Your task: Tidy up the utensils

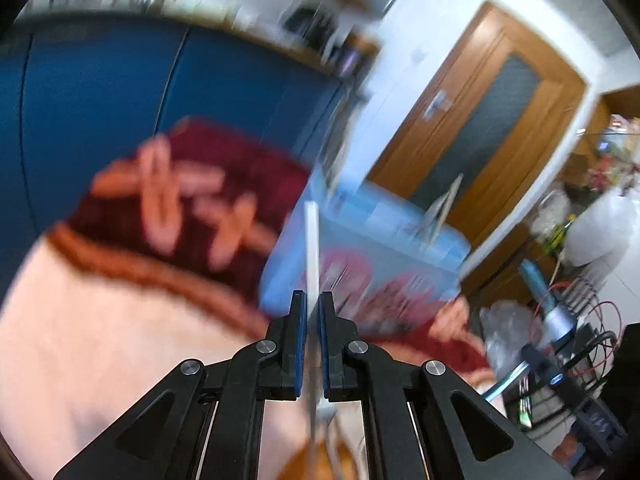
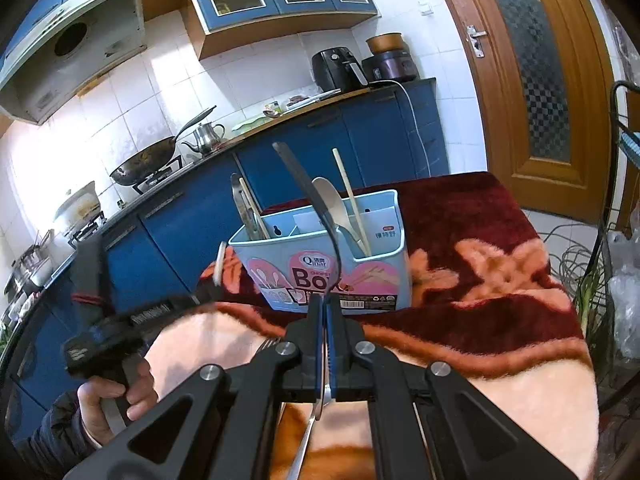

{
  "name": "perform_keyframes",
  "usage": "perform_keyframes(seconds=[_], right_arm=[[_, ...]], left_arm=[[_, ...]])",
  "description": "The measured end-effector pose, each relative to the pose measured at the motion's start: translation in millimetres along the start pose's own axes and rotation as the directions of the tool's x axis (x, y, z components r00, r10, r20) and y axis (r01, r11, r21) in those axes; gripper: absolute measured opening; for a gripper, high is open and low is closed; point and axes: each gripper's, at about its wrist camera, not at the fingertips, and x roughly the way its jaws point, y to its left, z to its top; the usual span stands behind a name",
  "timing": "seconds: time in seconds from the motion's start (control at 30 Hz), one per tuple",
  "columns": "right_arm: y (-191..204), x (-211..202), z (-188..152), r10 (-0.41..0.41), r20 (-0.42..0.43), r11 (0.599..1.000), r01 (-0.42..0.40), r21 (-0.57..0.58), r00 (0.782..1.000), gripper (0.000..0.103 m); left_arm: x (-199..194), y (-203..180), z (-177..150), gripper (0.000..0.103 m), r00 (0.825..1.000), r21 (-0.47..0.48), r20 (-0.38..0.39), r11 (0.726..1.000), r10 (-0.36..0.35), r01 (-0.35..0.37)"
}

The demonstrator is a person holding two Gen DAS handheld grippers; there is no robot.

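Observation:
A light blue utensil box (image 2: 320, 276) stands on a maroon and pink blanket (image 2: 480, 280). In it are wooden chopsticks (image 2: 350, 196), a pale spoon (image 2: 332, 204) and a metal utensil (image 2: 242, 208). My right gripper (image 2: 324, 300) is shut on a dark curved utensil (image 2: 308, 188), whose handle rises in front of the box. My left gripper (image 1: 313, 300) is shut on a thin white utensil (image 1: 312, 236) that points up beside the box (image 1: 360, 260); this view is blurred. In the right wrist view, a hand (image 2: 108, 400) holds the left gripper (image 2: 212, 284) left of the box.
A fork (image 2: 272, 344) lies on the blanket under my right gripper. Blue cabinets (image 2: 192, 216) run behind, with a wok (image 2: 144, 160) and kettle (image 2: 206, 138) on the counter. A wooden door (image 2: 532, 80) and cables (image 2: 580, 264) are to the right, past the table's edge.

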Motion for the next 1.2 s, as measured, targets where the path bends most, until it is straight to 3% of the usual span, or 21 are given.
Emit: perform_keyframes(seconds=[0.13, 0.27, 0.47, 0.63, 0.73, 0.87, 1.03, 1.2], right_arm=[[0.4, -0.8, -0.1, 0.0, 0.004, 1.0, 0.0, -0.015, 1.0, 0.004], [0.0, -0.7, -0.2, 0.004, 0.002, 1.0, -0.004, -0.01, 1.0, 0.004], [-0.6, -2.5, 4.8, -0.011, 0.02, 1.0, 0.011, -0.019, 1.0, 0.004], [-0.9, -10.3, 18.7, -0.03, 0.068, 0.999, 0.033, -0.032, 0.997, 0.004], [-1.8, -14.7, 28.9, -0.042, 0.098, 0.998, 0.046, -0.037, 0.994, 0.004], [-3.7, -15.2, 43.1, -0.053, 0.13, 0.998, 0.058, -0.037, 0.99, 0.004], [-3.8, -6.4, 56.6, -0.075, 0.158, 0.995, 0.084, -0.054, 0.985, 0.004], [-3.3, 8.3, 68.8, -0.1, 0.179, 0.99, 0.116, -0.084, 0.979, 0.004]], left_arm=[[13.6, 7.1, -13.1, 0.006, 0.994, 0.009, -0.103, 0.999, 0.042, -0.041], [14.4, 10.0, -14.4, 0.006, 0.991, 0.001, -0.133, 1.0, 0.011, -0.011], [-17.2, -6.5, -4.5, 0.006, 0.999, 0.065, -0.022, 0.998, -0.026, 0.027], [-44.9, -31.5, 18.7, 0.006, 0.99, 0.147, 0.122, 0.988, -0.067, 0.049], [-55.5, -47.5, 40.3, 0.006, 0.97, 0.186, 0.221, 0.981, -0.097, 0.056], [-61.6, -64.7, 70.1, 0.006, 0.925, 0.224, 0.363, 0.974, -0.114, 0.032], [-46.9, -73.8, 104.4, 0.006, 0.879, 0.204, 0.473, 0.978, -0.055, -0.048], [-23.0, -70.4, 113.8, 0.006, 0.842, 0.188, 0.54, 0.975, -0.005, -0.114]])
